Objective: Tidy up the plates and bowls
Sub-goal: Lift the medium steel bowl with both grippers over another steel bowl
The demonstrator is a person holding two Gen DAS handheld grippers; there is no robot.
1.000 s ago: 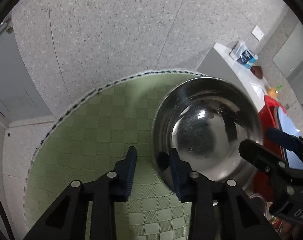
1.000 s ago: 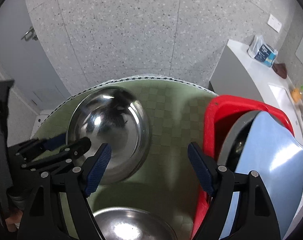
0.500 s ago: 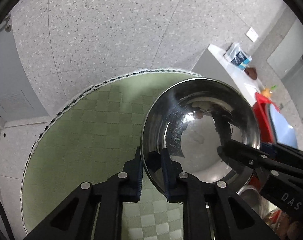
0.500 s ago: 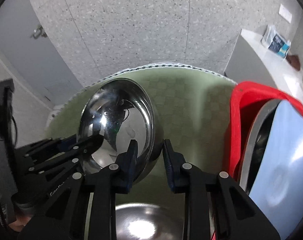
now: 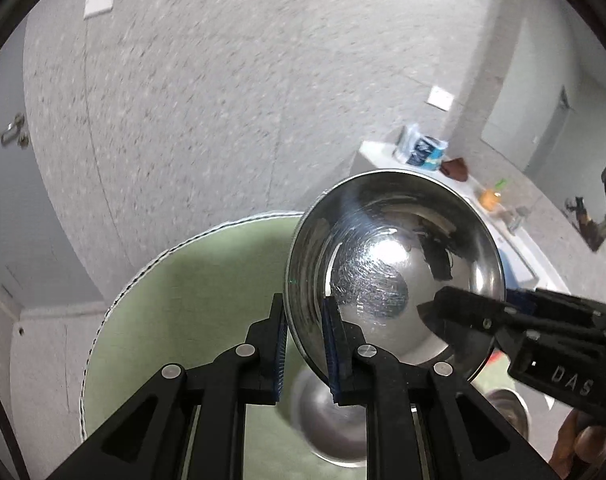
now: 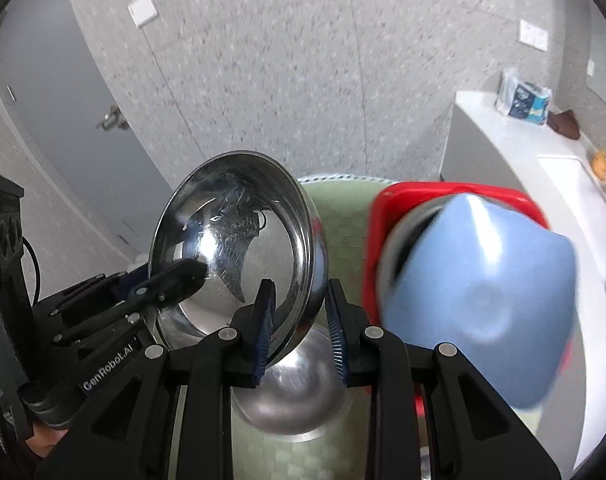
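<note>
A large steel bowl (image 5: 395, 264) is held up in the air above the round green table (image 5: 183, 300). My left gripper (image 5: 305, 344) is shut on its near left rim. My right gripper (image 6: 301, 324) is shut on the opposite rim of the same bowl (image 6: 239, 240). Each gripper shows in the other's view, the right one (image 5: 503, 320) and the left one (image 6: 159, 284). A second steel bowl (image 6: 299, 388) sits on the table right under the lifted one; it also shows in the left wrist view (image 5: 331, 416).
A red basket (image 6: 387, 216) at the table's right holds a blue plate (image 6: 479, 300) standing on edge with a steel dish behind it. Another steel bowl (image 5: 507, 408) lies at the lower right. A white counter (image 6: 543, 148) with a packet stands beyond.
Both grippers closed on the bowl's rim, then lifted it off the table and tilted it. Both views now look higher up the wall.
</note>
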